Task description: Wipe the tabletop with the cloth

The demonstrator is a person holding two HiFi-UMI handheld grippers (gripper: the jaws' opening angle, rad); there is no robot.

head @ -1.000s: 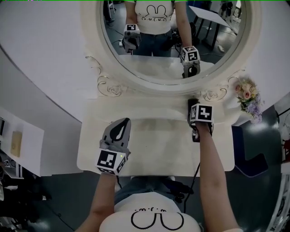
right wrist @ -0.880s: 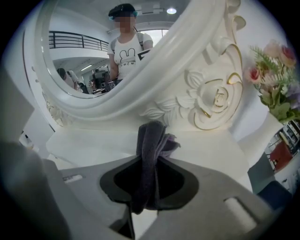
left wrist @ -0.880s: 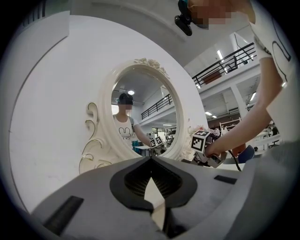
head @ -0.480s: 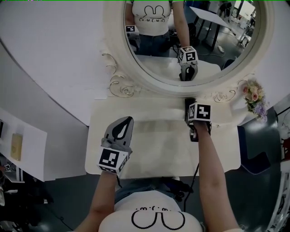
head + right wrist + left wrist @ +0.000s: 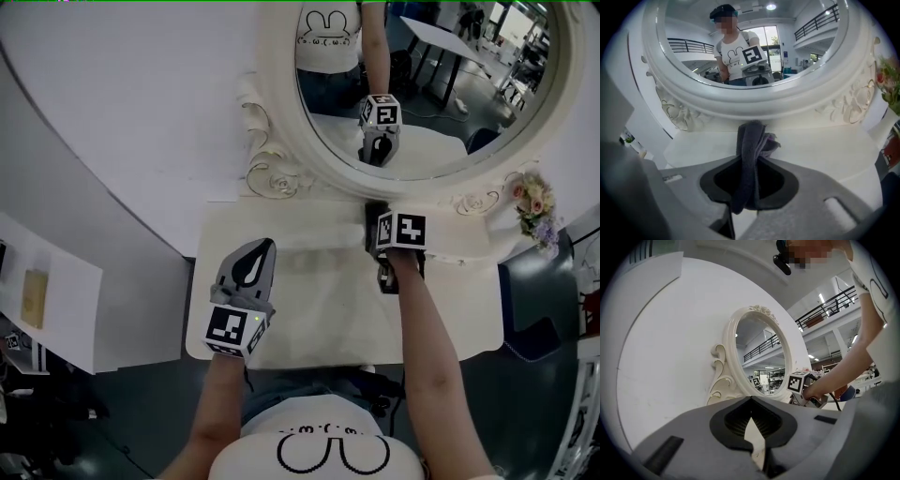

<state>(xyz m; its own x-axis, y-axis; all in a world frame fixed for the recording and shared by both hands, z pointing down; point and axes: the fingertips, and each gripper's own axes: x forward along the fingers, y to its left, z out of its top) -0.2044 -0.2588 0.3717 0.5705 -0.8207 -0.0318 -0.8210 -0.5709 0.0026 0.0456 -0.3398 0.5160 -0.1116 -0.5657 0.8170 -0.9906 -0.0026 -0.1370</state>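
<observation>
The dark grey cloth point(image 5: 749, 150) was pinched between the two sides of the right tongs point(image 5: 750, 161), which were clamped on it. It ran up through their opening and bunched out past the tips onto the cream worktop point(image 5: 319, 319), close to the foot of the oval mirror point(image 5: 431, 84). From above, the right tongs point(image 5: 374, 217) pointed steeply down at the back of the worktop, just before the mirror's carved frame. The cloth point(image 5: 372, 208) showed only as a dark patch at their tips. The person's right forearm point(image 5: 427, 347) stretched straight out across the worktop behind them. The left tongs point(image 5: 251, 265) lay level over the front left part, well apart from the cloth. The left forearm point(image 5: 217, 403) was drawn in close to the body. In their own view the left tongs point(image 5: 752, 427) had their tips together with nothing caught between them. Each pair carried a cube of black-and-white square markers. A small label on the right pair was too blurred to read. The reflected shirt bore a drawn rabbit face. A bunch of flowers point(image 5: 530, 202) stood at the right back corner.
</observation>
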